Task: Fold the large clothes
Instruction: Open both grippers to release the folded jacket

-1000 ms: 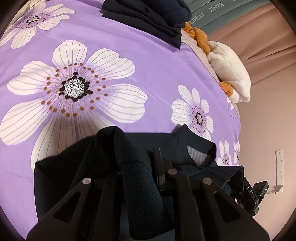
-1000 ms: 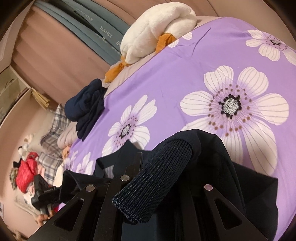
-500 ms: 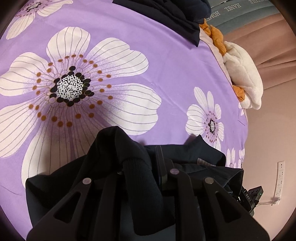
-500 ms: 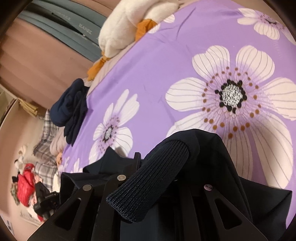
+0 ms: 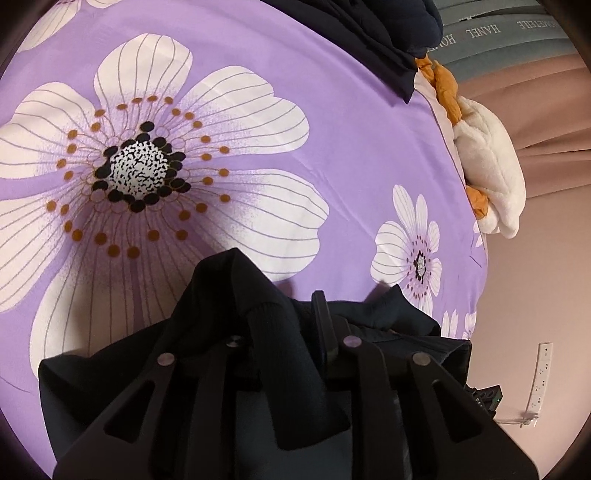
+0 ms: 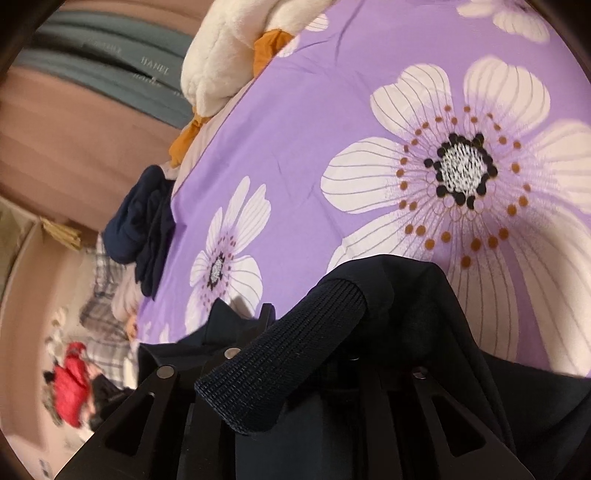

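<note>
Left wrist: "HANEL" on grey band [image 5: 491, 33]; both tools clamp navy garment [image 5: 236, 280].

Left gripper [image 5: 280, 317], right gripper [image 6: 314, 325]: jaws clamped.

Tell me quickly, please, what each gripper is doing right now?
Left gripper: shut on the dark navy garment, ribbed cuff between its fingers.
Right gripper: shut on the same garment, ribbed cuff draped over it.
</note>
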The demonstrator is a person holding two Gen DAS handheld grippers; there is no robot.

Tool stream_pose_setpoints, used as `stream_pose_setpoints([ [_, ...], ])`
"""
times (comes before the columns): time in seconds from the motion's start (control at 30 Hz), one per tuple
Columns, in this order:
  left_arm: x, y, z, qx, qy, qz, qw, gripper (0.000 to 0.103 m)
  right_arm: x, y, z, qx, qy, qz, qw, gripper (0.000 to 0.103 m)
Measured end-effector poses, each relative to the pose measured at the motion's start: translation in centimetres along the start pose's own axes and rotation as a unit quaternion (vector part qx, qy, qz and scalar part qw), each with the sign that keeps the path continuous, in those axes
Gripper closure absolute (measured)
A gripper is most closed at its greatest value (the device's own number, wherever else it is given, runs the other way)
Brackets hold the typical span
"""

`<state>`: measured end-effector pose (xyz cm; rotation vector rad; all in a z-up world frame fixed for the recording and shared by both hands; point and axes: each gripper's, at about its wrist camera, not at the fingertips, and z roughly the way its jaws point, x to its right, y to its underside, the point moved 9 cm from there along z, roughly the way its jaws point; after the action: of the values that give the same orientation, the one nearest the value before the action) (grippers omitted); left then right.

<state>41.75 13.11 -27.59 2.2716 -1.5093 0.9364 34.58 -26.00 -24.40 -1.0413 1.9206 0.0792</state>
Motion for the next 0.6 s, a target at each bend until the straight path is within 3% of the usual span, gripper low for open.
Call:
stream_pose_setpoints([
  [0.13, 0.3, -0.2, -0.4, 0.009, -0.001, -0.003, 1.0, 0.075, -0.1, 0.0, 0.0, -0.002, -0.002, 0.007, 1.0, 0.082],
  [0.17, 0.3, -0.5, -0.7, 0.015, -0.003, -0.004, 0.9999, 0.069, -0.1, 0.0, -0.1, -0.003, -0.002, 0.01, 1.0, 0.081],
  [0.2, 0.3, -0.7, -1.0, 0.022, -0.007, -0.005, 0.9997, 0.061, -0.1, 0.0, -0.1, -0.003, -0.005, 0.013, 1.0, 0.077],
  [0.27, 0.1, -1.3, -1.6, 0.042, -0.013, -0.006, 0.999, 0.054, -0.4, -0.3, -0.4, 0.002, -0.019, 0.025, 1.0, 0.067],
  [0.33, 0.0, -1.7, -1.8, 0.045, -0.011, -0.009, 0.9989, 0.054, -0.6, -0.6, -0.6, 0.006, -0.029, 0.035, 0.999, 0.059],
  [0.47, -0.3, -2.0, -1.8, 0.052, -0.018, -0.007, 0.9984, 0.054, -0.6, -0.7, -0.5, 0.005, -0.03, 0.043, 0.999, 0.057],
  [0.6, -0.6, -2.6, -2.5, 0.07, -0.02, -0.01, 0.9973, 0.05, -0.2, -1.3, -1.1, 0.014, -0.072, 0.088, 0.993, 0.048],
])
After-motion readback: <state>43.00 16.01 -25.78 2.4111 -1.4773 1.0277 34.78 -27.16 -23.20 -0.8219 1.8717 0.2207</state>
